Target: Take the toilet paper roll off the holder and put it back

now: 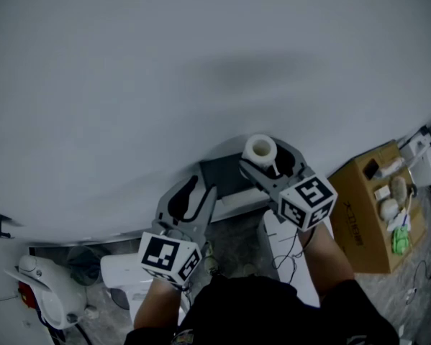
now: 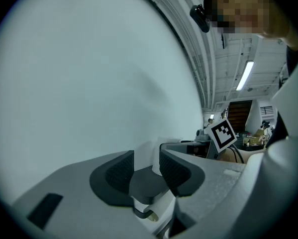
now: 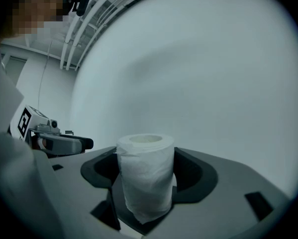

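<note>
Upright toilet paper roll (image 3: 145,176), gripped between fingers (image 3: 191,171)

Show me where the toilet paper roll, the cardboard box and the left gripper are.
toilet paper roll (image 3: 145,178): right gripper view, its side.
cardboard box (image 1: 355,221): head view, its side.
left gripper (image 2: 146,167): left gripper view, between its fingers.

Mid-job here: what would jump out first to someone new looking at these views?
The white toilet paper roll stands upright, gripped in the right claw, close to the pale wall. The left claw, to its left in the head view, holds nothing, its jaws slightly apart.
</note>
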`<control>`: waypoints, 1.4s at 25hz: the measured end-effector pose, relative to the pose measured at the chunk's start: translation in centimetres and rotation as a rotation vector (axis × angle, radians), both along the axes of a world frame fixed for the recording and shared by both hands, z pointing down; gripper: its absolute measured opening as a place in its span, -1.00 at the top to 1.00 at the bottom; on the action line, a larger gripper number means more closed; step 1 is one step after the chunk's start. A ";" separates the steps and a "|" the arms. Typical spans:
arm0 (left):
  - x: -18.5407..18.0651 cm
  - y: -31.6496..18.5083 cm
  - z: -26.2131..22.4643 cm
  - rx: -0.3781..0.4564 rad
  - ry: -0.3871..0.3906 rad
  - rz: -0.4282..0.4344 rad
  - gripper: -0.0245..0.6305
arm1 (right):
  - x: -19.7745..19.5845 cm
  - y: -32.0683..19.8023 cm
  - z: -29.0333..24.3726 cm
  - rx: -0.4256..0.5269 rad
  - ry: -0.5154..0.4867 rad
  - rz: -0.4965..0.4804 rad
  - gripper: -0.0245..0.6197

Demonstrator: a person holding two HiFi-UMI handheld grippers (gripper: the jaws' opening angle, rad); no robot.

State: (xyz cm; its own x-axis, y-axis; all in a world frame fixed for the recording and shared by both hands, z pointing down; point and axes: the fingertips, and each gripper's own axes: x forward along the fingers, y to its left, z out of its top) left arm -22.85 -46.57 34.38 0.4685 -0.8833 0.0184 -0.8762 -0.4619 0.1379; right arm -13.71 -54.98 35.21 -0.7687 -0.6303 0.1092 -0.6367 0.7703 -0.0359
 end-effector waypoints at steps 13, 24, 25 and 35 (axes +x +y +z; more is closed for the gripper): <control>0.1 0.6 -0.5 0.002 -0.009 -0.048 0.48 | 0.0 0.4 -1.3 0.024 -0.040 -0.029 -0.04; 3.7 3.6 -1.4 0.011 -0.032 -0.137 0.48 | 3.2 4.0 -4.1 0.070 -0.098 -0.135 -0.04; 4.2 4.0 -1.2 0.007 -0.035 -0.153 0.48 | 3.5 4.5 -4.1 0.072 -0.105 -0.154 -0.04; 4.9 10.3 0.5 -0.068 -0.078 -0.315 0.57 | 2.6 10.8 -4.2 0.071 -0.180 -0.349 -0.03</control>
State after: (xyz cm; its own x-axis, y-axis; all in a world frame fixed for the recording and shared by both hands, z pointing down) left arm -17.96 -36.22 34.89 0.1674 -0.9800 0.1072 -0.9836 -0.1586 0.0858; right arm -11.09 -44.18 31.00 -0.9407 -0.3293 -0.0812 -0.3250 0.9437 -0.0621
